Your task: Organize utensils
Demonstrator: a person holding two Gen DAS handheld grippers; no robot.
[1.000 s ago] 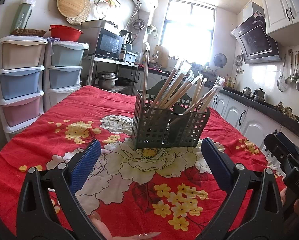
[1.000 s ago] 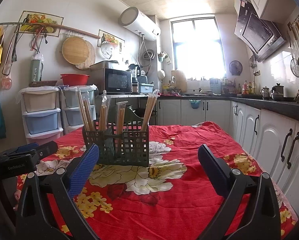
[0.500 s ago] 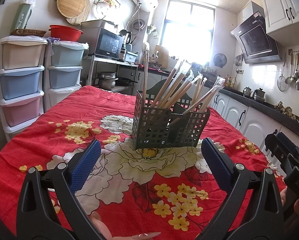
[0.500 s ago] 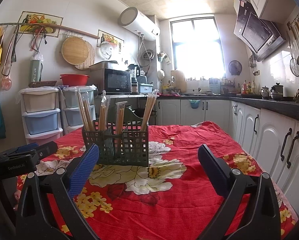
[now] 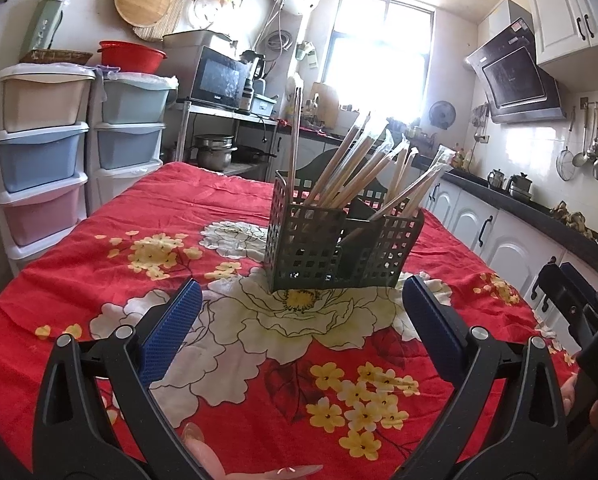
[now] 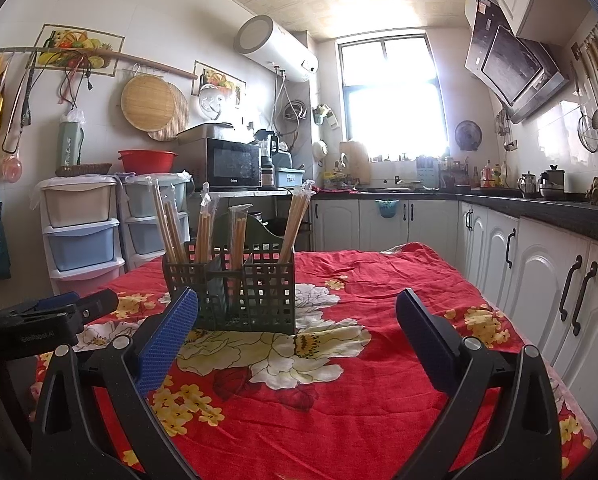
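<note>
Both the left hand-held gripper (image 5: 299,312) and right hand-held gripper (image 6: 297,316) hover spread and empty, since the wrapped chopsticks (image 5: 355,172) already stand in the caddy (image 5: 339,248) on the bench (image 5: 99,264).

Left wrist view: you look low over the table (image 5: 79,280), forward between the spread jaws, towards the window (image 5: 379,52). The utensil caddy (image 5: 339,240) stands near, centre frame, seen corner-on. The right gripper (image 5: 579,312) shows at the right edge.

Right wrist view: you look from a similar height, set further right, facing the same window (image 6: 391,92). The utensil caddy (image 6: 235,284) sits left of centre, seen nearly flat-on. The left gripper (image 6: 55,316) shows at the left edge.

Shared: caddy, floral cloth, storage drawers (image 5: 43,152), microwave (image 6: 233,162), window wall.
</note>
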